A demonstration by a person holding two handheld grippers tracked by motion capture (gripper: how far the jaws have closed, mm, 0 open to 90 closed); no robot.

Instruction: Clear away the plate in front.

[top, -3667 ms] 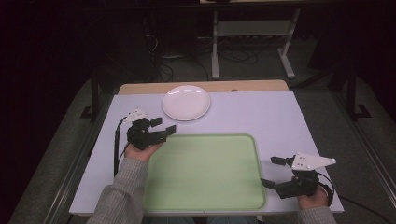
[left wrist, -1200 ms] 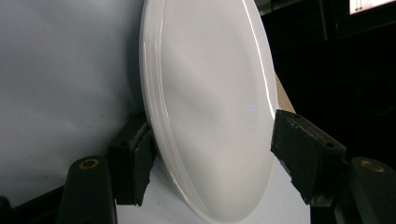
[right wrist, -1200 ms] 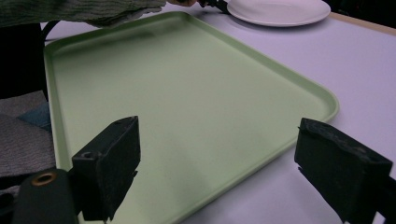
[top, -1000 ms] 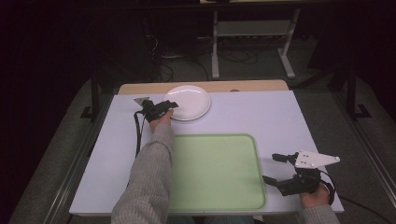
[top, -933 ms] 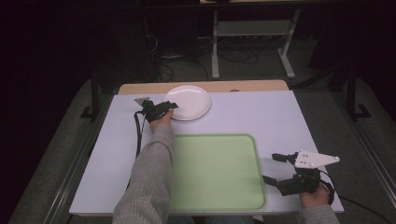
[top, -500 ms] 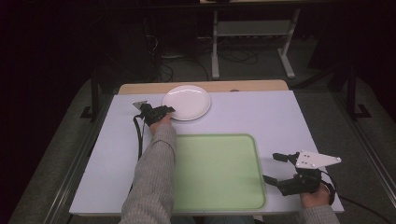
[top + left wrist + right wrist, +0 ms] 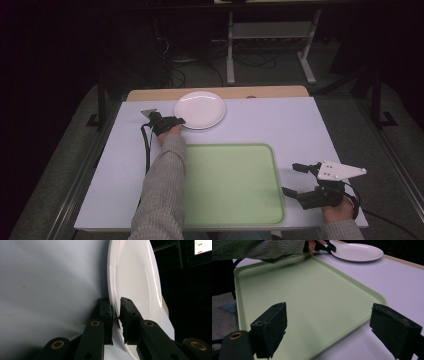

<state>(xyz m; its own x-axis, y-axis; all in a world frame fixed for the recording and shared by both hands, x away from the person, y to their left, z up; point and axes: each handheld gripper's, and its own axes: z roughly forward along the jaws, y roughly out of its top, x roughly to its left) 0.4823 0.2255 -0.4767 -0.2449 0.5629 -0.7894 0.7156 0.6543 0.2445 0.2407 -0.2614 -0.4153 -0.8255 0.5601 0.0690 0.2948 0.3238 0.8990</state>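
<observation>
1. The plate (image 7: 199, 109) lies on the table beyond the tray (image 7: 230, 185), its rim pinched by the just-closed left gripper (image 7: 115, 315).
2. Lifting and transfer to the tray are judged outstanding.
3. The right gripper (image 7: 292, 179), jaws wide, is held empty beside the tray.

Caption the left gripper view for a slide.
Left claw closing on the white plate rim, one jaw under it, one on top.

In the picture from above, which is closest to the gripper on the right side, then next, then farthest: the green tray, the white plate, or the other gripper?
From the right gripper:
1. Green tray, just beside it, toward the table's middle.
2. Left gripper, far across, shut on the plate's rim.
3. White plate, at the table's far edge. These last two touch, so it is nearly a tie.
</observation>
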